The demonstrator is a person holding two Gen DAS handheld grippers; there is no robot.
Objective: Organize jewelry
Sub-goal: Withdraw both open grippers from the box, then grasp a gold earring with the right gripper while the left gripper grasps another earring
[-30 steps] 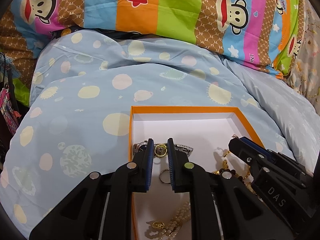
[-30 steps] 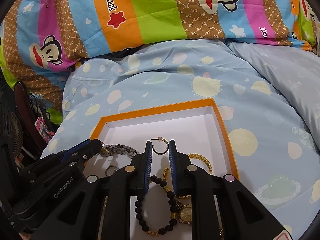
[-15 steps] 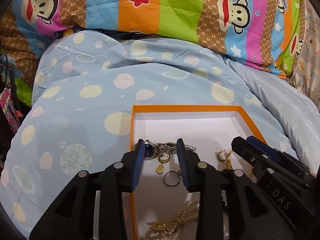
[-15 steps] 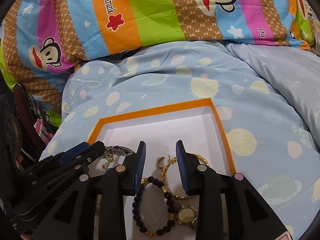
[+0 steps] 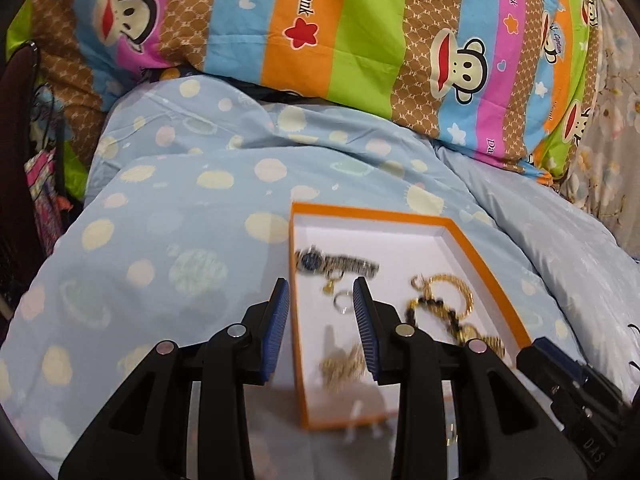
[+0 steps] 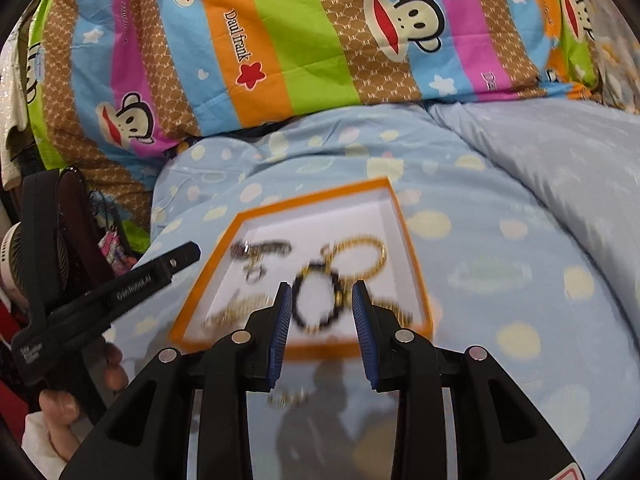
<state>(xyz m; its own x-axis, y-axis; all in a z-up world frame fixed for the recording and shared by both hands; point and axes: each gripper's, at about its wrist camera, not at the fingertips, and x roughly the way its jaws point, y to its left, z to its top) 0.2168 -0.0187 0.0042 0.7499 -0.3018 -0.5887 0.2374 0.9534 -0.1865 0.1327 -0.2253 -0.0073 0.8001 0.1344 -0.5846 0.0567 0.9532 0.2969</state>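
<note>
Both hand-held grippers, left (image 5: pixel 320 316) and right (image 6: pixel 320 316), have released and pulled back from the orange box (image 5: pixel 486 254), jaws apart and empty. The earrings now lie inside with the watch (image 5: pixel 334 264), so this placement looks finished.

Jewelry in the orange box (image 6: pixel 412 248) smears with motion blur; a gold piece (image 6: pixel 288 398) below it is perhaps a chain.
</note>
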